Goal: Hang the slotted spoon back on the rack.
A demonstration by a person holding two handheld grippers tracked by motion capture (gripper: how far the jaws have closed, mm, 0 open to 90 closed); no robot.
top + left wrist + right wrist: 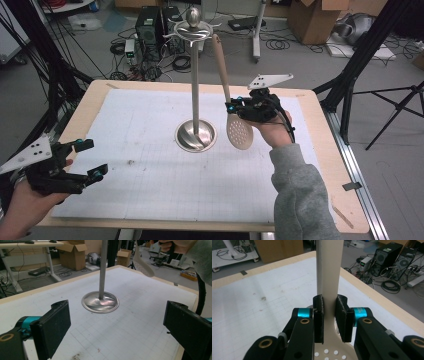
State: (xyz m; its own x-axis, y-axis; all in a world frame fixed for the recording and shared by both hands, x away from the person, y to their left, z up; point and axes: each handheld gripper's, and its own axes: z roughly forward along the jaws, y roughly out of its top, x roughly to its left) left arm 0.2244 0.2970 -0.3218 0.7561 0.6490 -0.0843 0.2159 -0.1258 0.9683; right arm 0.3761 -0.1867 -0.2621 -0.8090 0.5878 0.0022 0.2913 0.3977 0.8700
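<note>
A cream slotted spoon with a perforated bowl hangs upright in the air, handle up, bowl down, just right of a steel utensil stand. My right gripper is shut on the spoon's neck, right above the bowl. The spoon's handle top leans toward the stand's hooks. The stand's round base and pole rise mid-table. My left gripper hovers open and empty at the near left corner, its pads wide apart, facing the stand.
A white gridded sheet covers the wooden table. Beyond the far edge the floor holds computer towers, cables, cardboard boxes and black tripod legs.
</note>
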